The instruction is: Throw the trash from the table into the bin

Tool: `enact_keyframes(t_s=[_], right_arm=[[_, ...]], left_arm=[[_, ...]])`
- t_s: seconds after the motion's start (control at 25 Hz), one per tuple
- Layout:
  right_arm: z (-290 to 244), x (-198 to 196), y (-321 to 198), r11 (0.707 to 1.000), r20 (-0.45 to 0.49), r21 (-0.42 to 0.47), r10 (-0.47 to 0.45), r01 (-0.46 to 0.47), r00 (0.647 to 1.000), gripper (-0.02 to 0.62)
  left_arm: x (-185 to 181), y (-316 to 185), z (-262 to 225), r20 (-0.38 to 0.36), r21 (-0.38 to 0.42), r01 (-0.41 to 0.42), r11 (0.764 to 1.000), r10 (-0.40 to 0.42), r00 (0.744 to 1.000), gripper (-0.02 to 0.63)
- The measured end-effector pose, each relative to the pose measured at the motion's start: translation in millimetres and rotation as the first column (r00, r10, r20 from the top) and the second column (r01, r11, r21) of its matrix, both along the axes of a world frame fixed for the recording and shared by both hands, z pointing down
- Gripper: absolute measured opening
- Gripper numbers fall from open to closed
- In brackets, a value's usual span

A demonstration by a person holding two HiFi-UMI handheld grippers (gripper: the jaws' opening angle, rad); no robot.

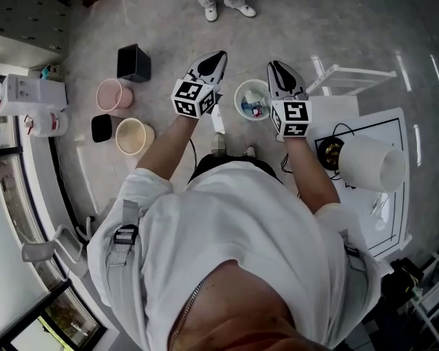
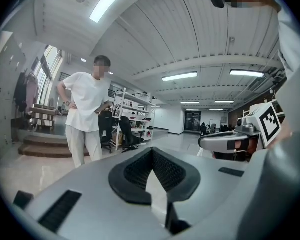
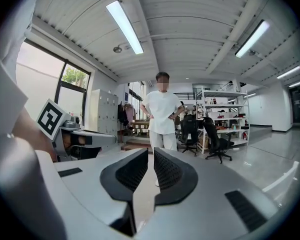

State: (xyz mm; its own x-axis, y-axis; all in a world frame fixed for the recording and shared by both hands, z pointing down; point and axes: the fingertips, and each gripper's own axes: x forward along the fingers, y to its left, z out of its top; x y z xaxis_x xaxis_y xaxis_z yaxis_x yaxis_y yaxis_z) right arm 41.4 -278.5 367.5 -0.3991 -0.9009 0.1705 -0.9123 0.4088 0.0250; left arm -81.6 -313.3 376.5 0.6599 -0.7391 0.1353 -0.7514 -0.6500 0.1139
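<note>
Left gripper (image 1: 216,57) is pressed together, and right gripper (image 1: 276,67) is barely parted; both are empty. The bin (image 1: 238,102) stands on the floor between them, with trash (image 1: 254,109) inside. The table (image 1: 377,117) lies beyond the right gripper, the nearer one.

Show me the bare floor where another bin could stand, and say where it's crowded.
Bare floor runs between the black bin and the bystander's shoes. Crowded: the pink bin and beige bin bunch at left; the lamp crowds the table at right.

Polished grey floor (image 1: 161,20), ribbed white ceiling (image 3: 190,34) (strip lights (image 3: 125,26) lit), shelving (image 3: 222,109) beside office chairs (image 3: 213,134).
</note>
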Motion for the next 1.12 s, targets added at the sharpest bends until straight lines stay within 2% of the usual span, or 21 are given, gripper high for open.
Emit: enact_keyframes(t_s=[0.32,0.48,0.6,0.84,1.0,1.12], right_arm=[[-2,3,30,0.999,-0.01,-0.001,0.043,-0.043,0.999,0.041],[-8,12,56,0.992,-0.035,0.023,0.129,-0.128,0.991,0.041],[-7,22,85,0.977,-0.039,0.019,0.213,-0.213,0.976,0.041],[2,44,162,0.924,-0.049,-0.003,0.383,-0.383,0.923,0.037],[2,64,229,0.846,-0.062,-0.008,0.532,-0.533,0.845,0.037],[8,87,274,0.784,-0.067,-0.016,0.619,-0.621,0.783,0.036]], left_arm=[[24,26,-7,-0.013,0.011,-0.086,0.996,0.086,0.996,0.011],[45,40,-9,-0.046,0.011,-0.176,0.984,0.176,0.983,0.009],[60,62,-7,-0.052,0.008,-0.258,0.966,0.258,0.965,0.009],[91,121,-1,-0.058,0.006,-0.421,0.907,0.421,0.905,0.009],[120,176,1,-0.065,-0.007,-0.564,0.826,0.562,0.825,0.011],[144,214,6,-0.061,-0.011,-0.64,0.769,0.638,0.768,0.009]])
